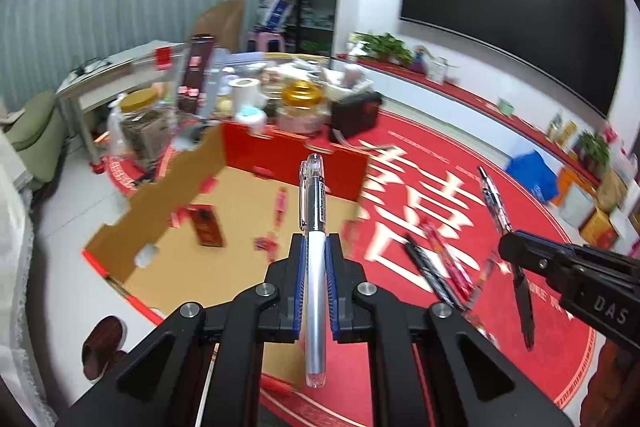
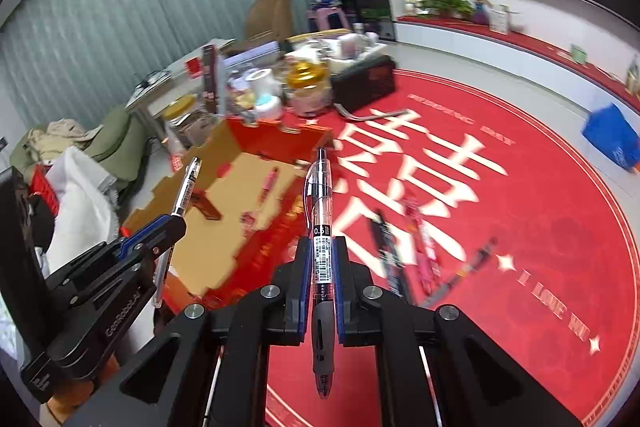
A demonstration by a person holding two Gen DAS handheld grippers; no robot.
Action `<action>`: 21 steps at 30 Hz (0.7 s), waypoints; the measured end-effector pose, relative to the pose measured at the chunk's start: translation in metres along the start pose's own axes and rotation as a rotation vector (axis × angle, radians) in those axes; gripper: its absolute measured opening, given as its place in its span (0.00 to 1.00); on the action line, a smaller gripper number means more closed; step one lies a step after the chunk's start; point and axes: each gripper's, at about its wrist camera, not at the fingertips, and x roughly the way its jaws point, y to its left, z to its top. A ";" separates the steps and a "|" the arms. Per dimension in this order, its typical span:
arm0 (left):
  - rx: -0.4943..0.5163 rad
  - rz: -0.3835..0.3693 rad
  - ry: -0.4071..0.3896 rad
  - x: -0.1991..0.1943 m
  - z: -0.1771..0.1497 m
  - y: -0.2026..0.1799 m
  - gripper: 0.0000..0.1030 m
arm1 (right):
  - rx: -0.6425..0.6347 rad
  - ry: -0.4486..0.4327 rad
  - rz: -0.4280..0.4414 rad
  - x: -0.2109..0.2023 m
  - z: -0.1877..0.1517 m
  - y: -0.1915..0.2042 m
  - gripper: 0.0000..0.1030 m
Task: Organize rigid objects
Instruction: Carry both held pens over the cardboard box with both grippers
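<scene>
Jaws clamped — each gripper held one pen above the rug.
Held mid-barrel, the silver pen and black pen could pivot and miss the cardboard box.

A white-barrelled pen with a clear cap is sitting clamped between the left jaws, its capped end sticking out well beyond the tips and its clear tail trailing back behind them. A clear retractable pen with a black rubber grip and a "0.5" label is lying pinched between the right jaws, clicker end pointing forward past the tips. Ahead of and right of the right jaws, a black pen, a pink pen and a dark pen are lying side by side, blurred.
</scene>
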 end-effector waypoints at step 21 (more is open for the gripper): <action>-0.097 0.159 0.056 0.059 0.025 0.086 0.10 | -0.134 0.109 0.104 0.101 0.047 0.098 0.10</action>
